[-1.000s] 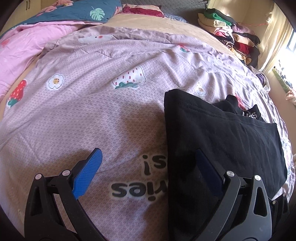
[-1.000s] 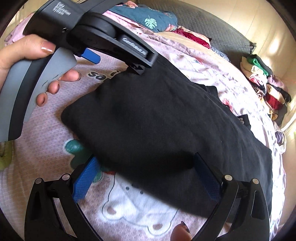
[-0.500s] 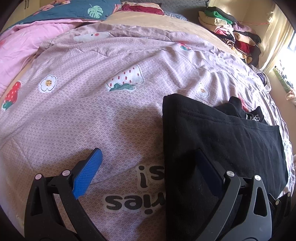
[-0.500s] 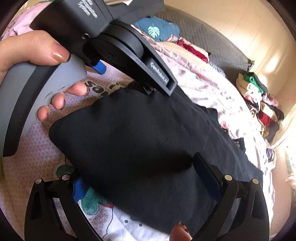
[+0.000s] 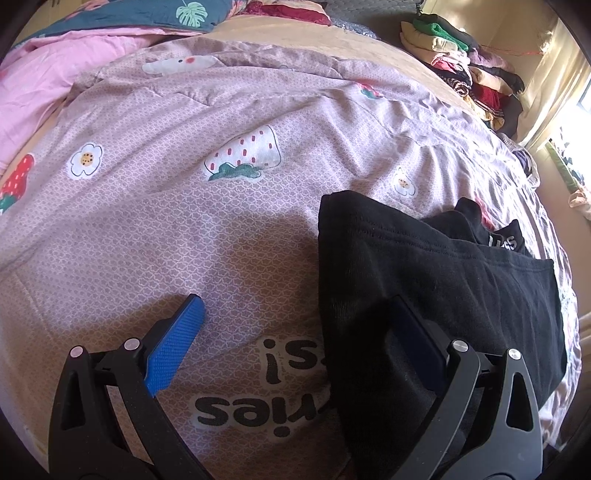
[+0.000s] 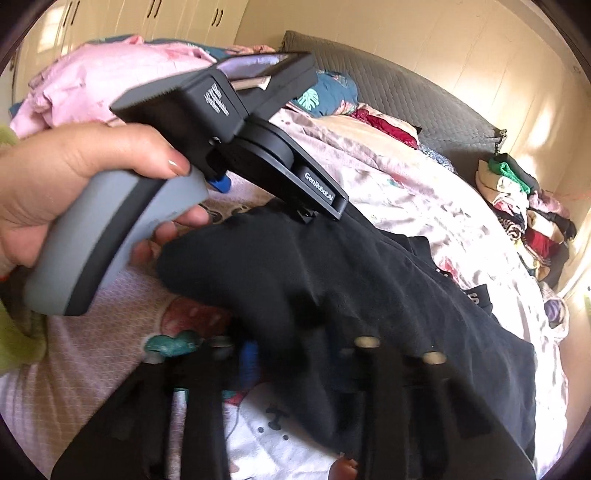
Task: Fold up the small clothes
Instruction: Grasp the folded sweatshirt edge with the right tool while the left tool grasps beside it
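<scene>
A black garment (image 5: 436,280) lies folded on the lilac printed bedsheet (image 5: 192,122). My left gripper (image 5: 295,325) is open; its left blue finger (image 5: 173,343) is over the sheet and its right finger rests over the garment's left edge. In the right wrist view the same garment (image 6: 369,295) has its near edge bunched and raised, and my right gripper (image 6: 306,354), blurred by motion, has its fingers drawn in on that edge. The left gripper's body (image 6: 258,147), held in a hand, sits above the garment's far left corner.
A stack of folded clothes (image 5: 465,62) stands at the far right of the bed, also seen in the right wrist view (image 6: 524,206). A pink quilt (image 5: 48,74) and a dark blue leaf-print cover (image 5: 147,14) lie at the head. A grey headboard (image 6: 406,92) backs the bed.
My right gripper has closed from wide open onto the garment's near edge and lifted it, bunching the cloth. The left gripper stayed open and drifted slightly back.
</scene>
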Available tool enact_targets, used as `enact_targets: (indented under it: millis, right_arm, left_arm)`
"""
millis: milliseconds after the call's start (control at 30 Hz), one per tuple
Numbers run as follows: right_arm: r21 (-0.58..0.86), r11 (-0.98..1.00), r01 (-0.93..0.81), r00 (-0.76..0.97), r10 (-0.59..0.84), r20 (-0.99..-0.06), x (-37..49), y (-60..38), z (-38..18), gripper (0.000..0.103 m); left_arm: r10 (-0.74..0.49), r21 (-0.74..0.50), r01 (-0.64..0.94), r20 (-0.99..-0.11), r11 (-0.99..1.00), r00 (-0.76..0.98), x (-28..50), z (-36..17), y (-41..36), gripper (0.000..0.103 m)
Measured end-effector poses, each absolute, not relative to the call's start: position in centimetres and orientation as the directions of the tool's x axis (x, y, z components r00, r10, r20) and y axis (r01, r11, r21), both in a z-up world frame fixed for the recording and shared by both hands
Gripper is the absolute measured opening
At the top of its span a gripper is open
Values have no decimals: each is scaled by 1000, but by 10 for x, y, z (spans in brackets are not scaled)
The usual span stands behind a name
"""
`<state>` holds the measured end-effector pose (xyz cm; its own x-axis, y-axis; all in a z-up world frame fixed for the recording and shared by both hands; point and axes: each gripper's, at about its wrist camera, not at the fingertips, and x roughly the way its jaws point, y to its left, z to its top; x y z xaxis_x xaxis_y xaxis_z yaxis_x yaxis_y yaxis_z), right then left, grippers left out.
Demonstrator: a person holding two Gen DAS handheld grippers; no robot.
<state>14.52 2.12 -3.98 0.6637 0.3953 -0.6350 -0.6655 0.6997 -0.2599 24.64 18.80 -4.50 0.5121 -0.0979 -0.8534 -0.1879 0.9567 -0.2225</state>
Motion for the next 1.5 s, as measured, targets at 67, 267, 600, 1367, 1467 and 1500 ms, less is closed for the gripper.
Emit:
enact_targets:
  millis: [67, 267, 600, 1367, 1467, 1500]
  right_arm:
    - [-240, 712, -660, 664, 403, -630, 142, 19, -37, 14]
    - [-172, 748, -640, 662, 424, -619, 139, 6, -26, 10]
    - [-105, 782, -614, 662, 439, -607, 135, -13, -14, 8]
    - [-22, 851, -525, 710, 424, -563, 132, -67, 8, 7]
    - [-3, 860, -510, 714, 421, -559, 131, -75, 11, 7]
    - [2, 863, -505, 716, 420, -558, 131, -78, 12, 7]
  left_arm:
    - [-120, -250, -192, -850, 949, 513, 247, -44, 188, 94]
    - [-174, -298, -172, -841, 939, 512, 249, -40, 175, 94]
    - [-285, -418, -133, -786, 898, 549, 249, -33, 160, 82]
    - [-271, -384, -37, -711, 922, 649, 243, 27, 111, 16]
    - [-273, -381, -24, -704, 924, 655, 243, 34, 102, 16]
    - [-275, -379, -18, -702, 925, 657, 243, 37, 98, 16]
